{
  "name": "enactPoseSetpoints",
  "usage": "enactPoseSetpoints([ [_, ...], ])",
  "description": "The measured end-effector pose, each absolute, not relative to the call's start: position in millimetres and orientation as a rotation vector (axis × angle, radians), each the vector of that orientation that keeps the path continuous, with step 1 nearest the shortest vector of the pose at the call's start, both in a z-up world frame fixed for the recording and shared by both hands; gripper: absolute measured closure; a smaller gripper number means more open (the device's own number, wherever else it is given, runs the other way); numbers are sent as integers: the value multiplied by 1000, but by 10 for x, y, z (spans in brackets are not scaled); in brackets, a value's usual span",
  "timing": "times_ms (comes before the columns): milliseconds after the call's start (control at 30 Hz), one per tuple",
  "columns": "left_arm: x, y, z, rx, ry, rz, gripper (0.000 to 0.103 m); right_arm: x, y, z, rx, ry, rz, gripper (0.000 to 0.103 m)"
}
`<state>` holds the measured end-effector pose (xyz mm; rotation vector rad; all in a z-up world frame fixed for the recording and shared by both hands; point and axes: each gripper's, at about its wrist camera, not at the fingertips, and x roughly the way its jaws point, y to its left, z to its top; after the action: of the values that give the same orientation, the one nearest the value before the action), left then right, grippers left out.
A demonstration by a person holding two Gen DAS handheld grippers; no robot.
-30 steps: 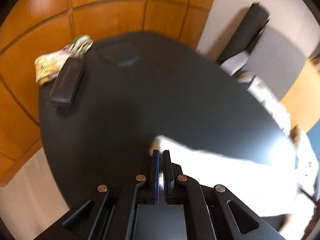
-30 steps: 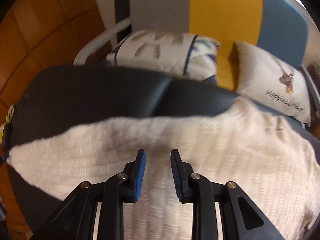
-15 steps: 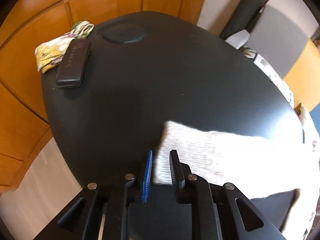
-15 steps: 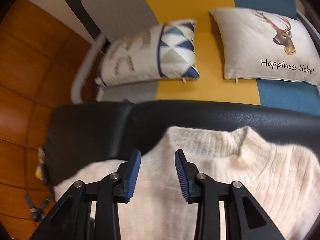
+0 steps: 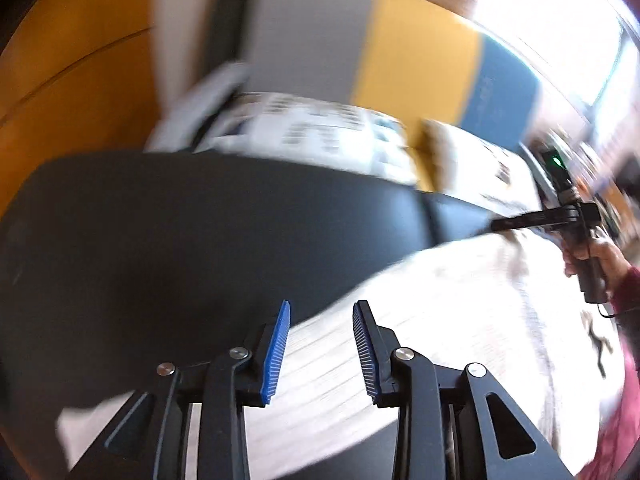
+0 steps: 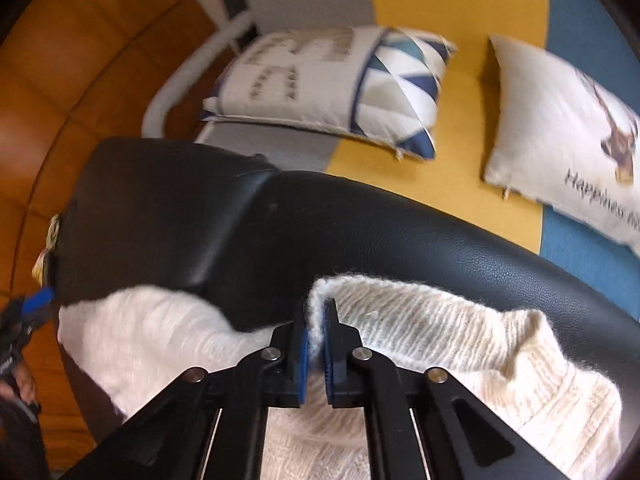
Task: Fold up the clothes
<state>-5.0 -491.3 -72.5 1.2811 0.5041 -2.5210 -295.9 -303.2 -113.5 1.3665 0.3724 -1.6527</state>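
Sweater (image 6: 420,364), cream and rib-knit, lies spread flat on the black table (image 6: 400,232), its ribbed collar nearest the far edge. One sweater is visible. Two printed cushions (image 6: 320,84) rest on the yellow, grey and blue sofa (image 6: 460,8) beyond. The right gripper (image 6: 314,344) is clenched on the collar's edge; the left gripper (image 5: 320,344) hangs with fingers (image 5: 276,352) released above the knit.

My matte black two-finger left gripper (image 5: 321,342) carries ribbed blue pads (image 5: 276,354) on its fingers, with round silver screws (image 5: 239,353) at the linkage joints behind them. The black two-finger right gripper (image 6: 315,338) has the same blue-lined fingers and silver screws. Beyond the left gripper's right finger I see my hand (image 5: 596,252) on a black handle, a dark red sleeve (image 5: 626,286) and a thin black cable (image 5: 612,312).
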Motion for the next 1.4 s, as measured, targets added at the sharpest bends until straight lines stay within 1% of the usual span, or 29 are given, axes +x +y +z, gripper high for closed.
enactPoseSetpoints([
  [167, -838, -4520, -879, 1404, 329, -2642, 69, -2808, -2706, -871, 1209, 227, -1681, 99],
  [300, -1258, -4311, -989, 1490, 224, -2674, 69, -2707, -2538, -723, 1107, 190, -1677, 99],
  [433, -1587, -4261, -1184, 1640, 293, -2674, 67, -2605, -2374, -578, 1006, 154, -1672, 99],
  [500, -1679, -4255, -1283, 1720, 356, -2672, 62, -2550, -2321, -533, 962, 145, -1686, 99],
  [633, -1716, -4244, -1427, 1799, 498, -2662, 62, -2473, -2268, -489, 895, 146, -1736, 99],
  [667, -1687, -4240, -1415, 1774, 508, -2668, 72, -2461, -2273, -493, 884, 153, -1758, 99],
  [700, -1648, -4238, -1382, 1719, 496, -2671, 88, -2452, -2283, -504, 874, 162, -1781, 99],
  [800, -1528, -4229, -1283, 1551, 452, -2668, 96, -2492, -2397, -651, 879, 222, -1893, 99],
  [833, -1485, -4219, -1249, 1488, 417, -2652, 97, -2517, -2451, -722, 888, 255, -1945, 99],
  [867, -1449, -4213, -1219, 1429, 381, -2625, 97, -2551, -2502, -797, 904, 279, -1991, 95],
  [900, -1428, -4213, -1199, 1380, 342, -2577, 97, -2615, -2543, -884, 943, 273, -2015, 95],
  [967, -1405, -4215, -1184, 1318, 264, -2466, 97, -2737, -2608, -1039, 1016, 258, -2061, 81],
  [1000, -1388, -4226, -1176, 1298, 247, -2425, 97, -2768, -2583, -1044, 1029, 240, -2080, 81],
  [1067, -1292, -4314, -1133, 1268, 336, -2410, 96, -2816, -2522, -1035, 1044, 201, -2116, 81],
  [1133, -1115, -4418, -1063, 1219, 423, -2412, 96, -2744, -2393, -897, 982, 159, -2126, 80],
  [1167, -1010, -4450, -1036, 1202, 441, -2418, 96, -2675, -2396, -853, 973, 148, -2065, 78],
  [1233, -804, -4511, -986, 1168, 472, -2423, 96, -2527, -2417, -771, 955, 140, -1946, 78],
  [1333, -520, -4558, -1015, 1145, 460, -2376, 96, -2200, -2693, -777, 944, 273, -1807, 78],
  [1400, -329, -4593, -1055, 1137, 454, -2335, 96, -2086, -2917, -908, 986, 369, -1802, 78],
])
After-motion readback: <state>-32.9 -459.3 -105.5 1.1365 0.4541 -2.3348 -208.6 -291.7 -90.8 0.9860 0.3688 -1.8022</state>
